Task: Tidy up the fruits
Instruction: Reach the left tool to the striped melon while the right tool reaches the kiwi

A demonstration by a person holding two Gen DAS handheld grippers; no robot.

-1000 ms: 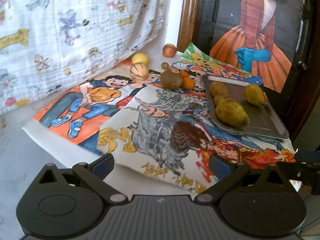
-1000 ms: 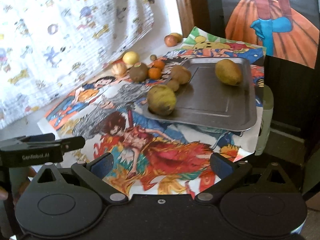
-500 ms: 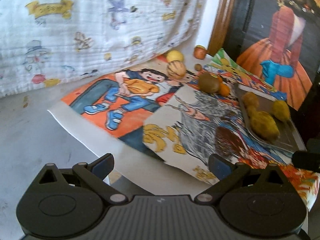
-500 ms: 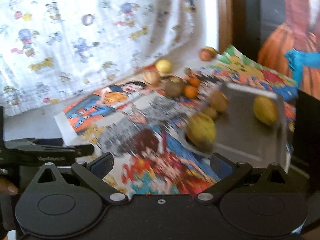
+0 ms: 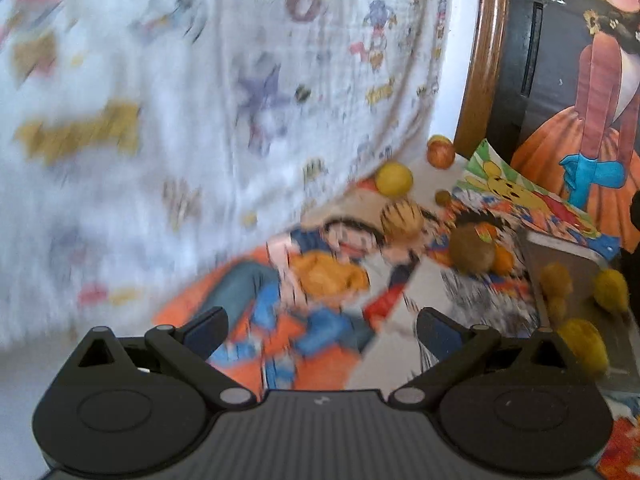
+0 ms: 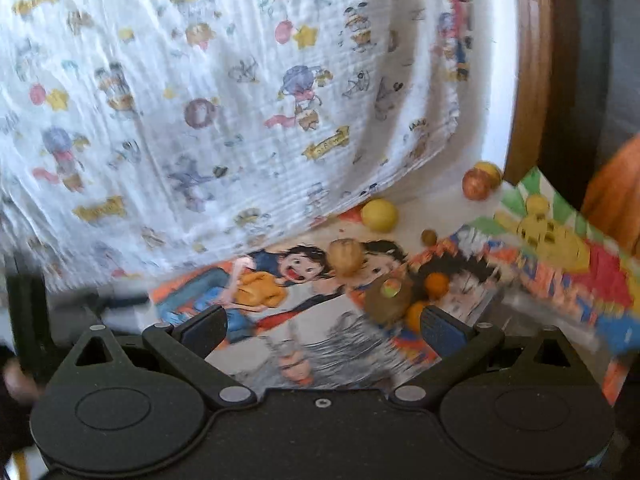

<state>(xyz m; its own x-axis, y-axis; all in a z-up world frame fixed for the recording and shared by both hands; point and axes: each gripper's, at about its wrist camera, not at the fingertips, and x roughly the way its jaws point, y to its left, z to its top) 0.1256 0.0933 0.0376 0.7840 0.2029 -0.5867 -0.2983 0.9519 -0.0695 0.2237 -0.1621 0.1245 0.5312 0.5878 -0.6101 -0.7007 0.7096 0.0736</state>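
Both grippers are empty with jaws spread wide apart: left gripper (image 5: 322,326) and right gripper (image 6: 323,325) each hover above the comic posters (image 6: 280,280) covering the counter, nothing between the fingers.

Loose fruits sit ahead of us, toward the back near the printed cloth (image 6: 240,100). From the right wrist view, the brown kiwi-like fruit (image 6: 386,300) lies just ahead and slightly right of our jaw centreline, nearly touching the right finger (image 6: 442,330) in the picture. Two small oranges (image 6: 437,285) sit just beside it on its right. The striped tan fruit (image 6: 346,257) is further ahead, near centre. The yellow round fruit (image 6: 379,215) and the red-orange fruit (image 6: 477,184) are well back by the cloth and wood frame.

From the left wrist view, the same brown fruit (image 5: 472,252) sits ahead and clearly off to the right, and the metal tray (image 5: 580,268) with four yellowish fruits on it is at the far right edge.

Our judgement: the right gripper is nearer to the brown fruit and better lined up with it, so we'd expect a short forward reach with a small rightward shift. The fruit looks roundish, with no clear long axis, so approach angle matters little. Risk: the oranges crowd its right side and could get nudged. Both views are motion-blurred, so fine contact is unclear.
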